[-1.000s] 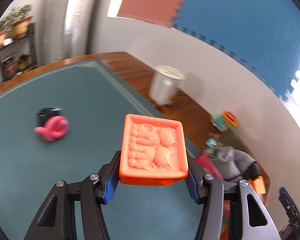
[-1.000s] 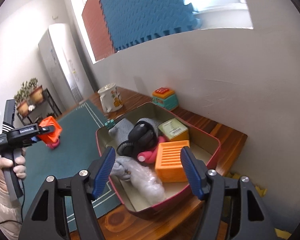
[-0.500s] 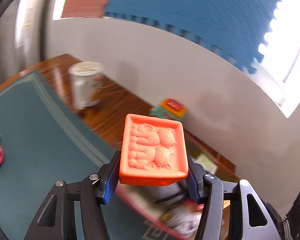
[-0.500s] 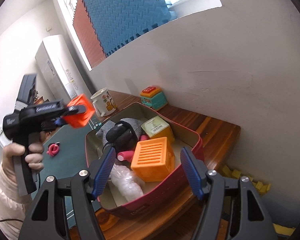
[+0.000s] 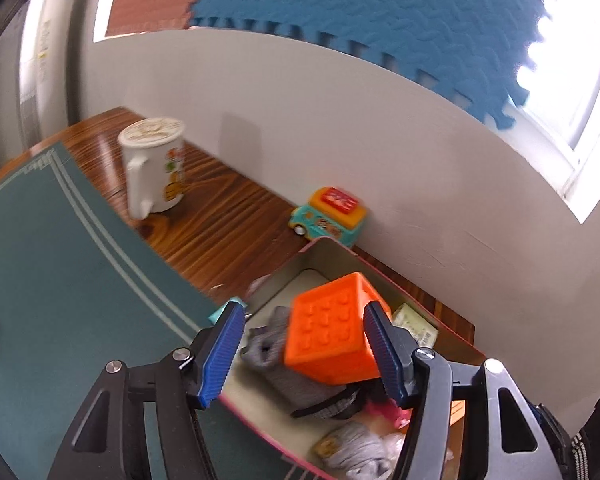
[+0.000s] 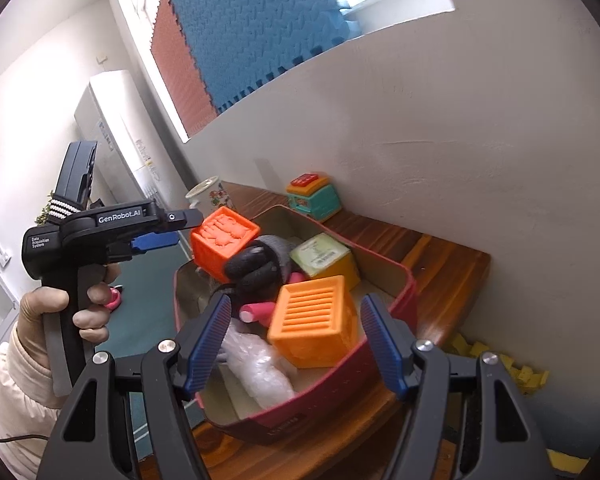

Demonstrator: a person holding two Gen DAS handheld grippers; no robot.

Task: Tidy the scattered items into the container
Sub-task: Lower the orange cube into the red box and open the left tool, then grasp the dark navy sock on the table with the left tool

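Note:
An orange toy cube [image 5: 332,340] tilts over the red tin container [image 5: 328,242], resting against the grey and black fabric items [image 5: 276,344] inside. My left gripper [image 5: 304,312] hangs over the tin's near corner, its jaws opening. The left pad stands clear of the cube and the right pad is close beside it. In the right wrist view the cube [image 6: 224,240] sits just past the left gripper [image 6: 180,228]. My right gripper [image 6: 294,304] is open and empty in front of the tin [image 6: 404,280], which holds a slatted orange cube [image 6: 312,320] and a yellow box [image 6: 324,254].
A white mug [image 5: 154,168] and a teal toy bus [image 5: 328,216] stand on the wooden table by the wall. A pink item [image 6: 112,300] lies on the green mat [image 5: 60,280]. A crumpled plastic bag [image 6: 260,368] lies in the tin. A person's hand [image 6: 60,312] holds the left gripper.
The left gripper swung from over the mat to over the tin. Its jaws widened and the orange cube tipped forward out of the grip onto the tin's contents. The right gripper barely moved.

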